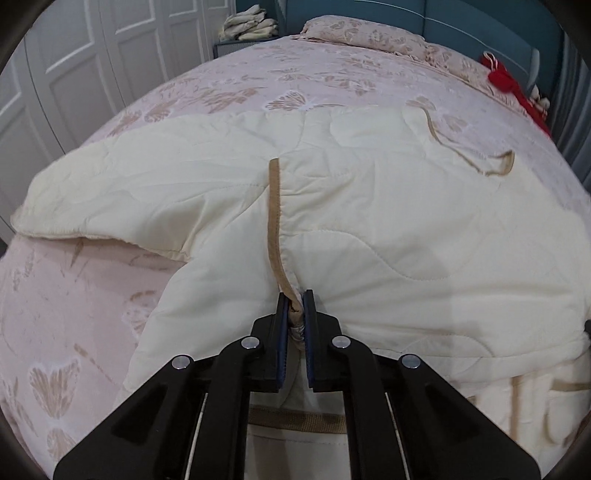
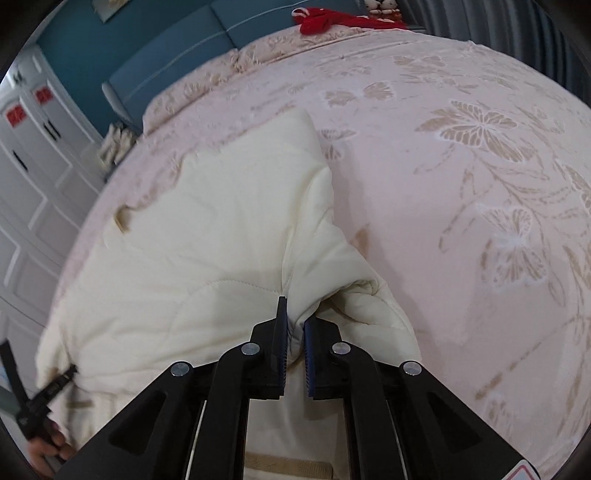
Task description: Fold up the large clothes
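A wide bed (image 1: 92,295) under a pink butterfly-patterned cover fills the room, with white panelled wardrobe doors (image 1: 74,55) to one side and a teal headboard (image 1: 461,22) behind. A red cloth (image 1: 502,79) lies near the pillow (image 1: 369,37) (folded linens sit on a stand beyond). The cream quilted garment (image 1: 406,229) sprawls crosswise over the bed. The left tongs (image 1: 296,295) are clamped on its tan-trimmed edge; the right tongs (image 2: 295,312) pinch a bunched fold.

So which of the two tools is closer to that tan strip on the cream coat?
Left. The left tool is clamped on the coat right at the strip's near end. The right tool grips the coat's plain cream padding, no strip nearby.
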Demonstrator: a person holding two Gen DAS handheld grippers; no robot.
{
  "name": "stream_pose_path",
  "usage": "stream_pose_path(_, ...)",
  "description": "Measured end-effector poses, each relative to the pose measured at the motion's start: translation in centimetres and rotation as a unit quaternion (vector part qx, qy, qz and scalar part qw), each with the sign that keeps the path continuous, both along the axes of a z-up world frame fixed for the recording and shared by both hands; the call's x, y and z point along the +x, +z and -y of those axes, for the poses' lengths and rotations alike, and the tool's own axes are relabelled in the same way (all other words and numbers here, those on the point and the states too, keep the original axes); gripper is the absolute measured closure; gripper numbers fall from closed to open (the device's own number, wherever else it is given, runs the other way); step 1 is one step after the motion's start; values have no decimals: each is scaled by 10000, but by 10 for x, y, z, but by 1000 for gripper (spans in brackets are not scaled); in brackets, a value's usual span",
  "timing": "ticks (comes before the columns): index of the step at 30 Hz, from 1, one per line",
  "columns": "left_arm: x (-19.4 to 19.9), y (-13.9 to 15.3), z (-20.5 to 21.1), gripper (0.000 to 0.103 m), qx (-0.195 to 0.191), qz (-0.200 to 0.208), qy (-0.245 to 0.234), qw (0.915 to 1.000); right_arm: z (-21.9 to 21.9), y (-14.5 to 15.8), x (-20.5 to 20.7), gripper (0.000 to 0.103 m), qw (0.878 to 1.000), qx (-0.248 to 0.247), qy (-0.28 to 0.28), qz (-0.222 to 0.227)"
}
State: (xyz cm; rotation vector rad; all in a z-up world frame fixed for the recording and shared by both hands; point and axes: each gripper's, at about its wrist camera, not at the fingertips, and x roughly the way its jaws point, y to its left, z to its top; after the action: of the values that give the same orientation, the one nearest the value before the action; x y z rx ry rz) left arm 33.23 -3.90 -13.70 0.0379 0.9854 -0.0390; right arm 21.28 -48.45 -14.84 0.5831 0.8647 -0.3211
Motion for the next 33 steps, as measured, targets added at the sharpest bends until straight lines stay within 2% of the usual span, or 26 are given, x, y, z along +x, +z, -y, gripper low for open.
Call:
stream_pose_path(5, -1, -9, 5, 95, 247, 140, -29, 9996, 4, -8, 1, 96, 10000, 8, -2, -60)
stream_pose_path(7, -1, -11, 1, 95, 257, 162, -42, 9995, 4, -5, -6, 91, 9999, 84, -38, -87)
stream_pose_path(8, -4, -6, -3, 91, 199, 182, -17, 9996, 5, 3, -10, 84, 9997, 92, -146, -148)
stream_pose_path(9, -5, -1, -6, 81, 194, 192, 8, 9996, 3, 13, -17, 76, 9996, 55, -253, -150)
stream_pose_path(11, -14, 18, -18, 66, 199, 267, 130, 9994, -7, 39, -33, 75, 9991, -231, -359, -45)
stream_pose_path(14, -32, 52, -27, 66, -1, 560, 242, 9981, -38, 70, -38, 77, 9983, -536, -25, 213)
stream_pose_path(16, -36, 63, -19, 66, -215, 581, 120, 9980, -64, 74, -23, 81, 9973, -590, 396, 173)
stream_pose_path(18, -36, 61, 2, 66, -420, 413, -197, 9981, -98, 70, -2, 91, 9934, -754, 858, 111)
stream_pose_path(21, -36, 46, 32, 66, -283, 296, -446, 9982, -133, 54, 22, 95, 9900, -662, 1247, -16)
stream_pose_path(25, -30, 13, 55, 66, -132, -3, -486, 9987, -161, 27, 38, 95, 9867, -784, 1397, -267)
stream_pose_path(28, -30, 3, 61, 66, 13, 66, -493, 9988, -166, 10, 39, 95, 9861, -860, 1371, -375)
stream_pose_path(33, -33, -7, 67, 66, 194, 239, -499, 9983, -168, 0, 39, 97, 9844, -1061, 1354, -377)
